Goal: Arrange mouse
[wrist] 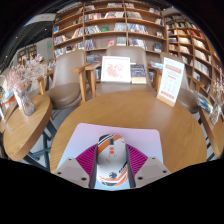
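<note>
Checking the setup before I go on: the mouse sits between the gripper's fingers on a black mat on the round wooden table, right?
Not quite: the mat is white, not black. The gripper view shows the mouse between the fingers of the gripper, on that white mat on the round wooden table.

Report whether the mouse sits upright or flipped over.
Upright: the mouse shows its domed top between the tongs, whose pads flank it. Grip contact: cannot tell.
</note>
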`<state>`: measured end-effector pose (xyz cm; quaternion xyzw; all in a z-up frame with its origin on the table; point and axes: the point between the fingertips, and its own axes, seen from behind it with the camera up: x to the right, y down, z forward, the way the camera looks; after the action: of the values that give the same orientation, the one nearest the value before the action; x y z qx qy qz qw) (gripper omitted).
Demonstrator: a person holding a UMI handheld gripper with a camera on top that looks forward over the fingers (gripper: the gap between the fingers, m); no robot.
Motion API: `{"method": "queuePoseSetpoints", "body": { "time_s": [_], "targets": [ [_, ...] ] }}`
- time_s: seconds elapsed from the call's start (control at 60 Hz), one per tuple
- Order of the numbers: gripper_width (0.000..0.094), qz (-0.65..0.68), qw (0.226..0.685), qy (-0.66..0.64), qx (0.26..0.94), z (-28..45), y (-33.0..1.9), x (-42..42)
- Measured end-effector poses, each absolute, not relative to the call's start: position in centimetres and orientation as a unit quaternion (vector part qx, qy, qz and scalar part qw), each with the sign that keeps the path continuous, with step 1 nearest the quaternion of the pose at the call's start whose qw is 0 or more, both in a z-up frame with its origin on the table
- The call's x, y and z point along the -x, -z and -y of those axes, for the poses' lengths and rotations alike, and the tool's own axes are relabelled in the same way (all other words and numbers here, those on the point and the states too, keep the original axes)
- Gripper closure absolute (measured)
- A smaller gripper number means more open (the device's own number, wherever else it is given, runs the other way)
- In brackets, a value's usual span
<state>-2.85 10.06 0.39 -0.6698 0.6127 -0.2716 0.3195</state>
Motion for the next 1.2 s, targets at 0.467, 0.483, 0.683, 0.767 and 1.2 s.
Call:
{"method": "queuePoseSetpoints", "body": {
  "time_s": [0.467, 0.483, 0.683, 0.767, 1.2],
  "targets": [
    [0.0089, -0.607, 0.317, 0.303, 0.663, -8.9, -3.3, 7.4],
    [0.0091, -0.604, 0.319, 0.306, 0.663, -8.8, -4.0, 8.1],
    [0.009, -0.6, 0.336, 0.324, 0.65, -6.2, -10.2, 19.0],
    [0.009, -0.601, 0.342, 0.32, 0.648, -5.6, -11.0, 23.7],
    [0.0087, -0.595, 0.339, 0.36, 0.634, -0.6, -12.5, 34.6]
  ]
}}
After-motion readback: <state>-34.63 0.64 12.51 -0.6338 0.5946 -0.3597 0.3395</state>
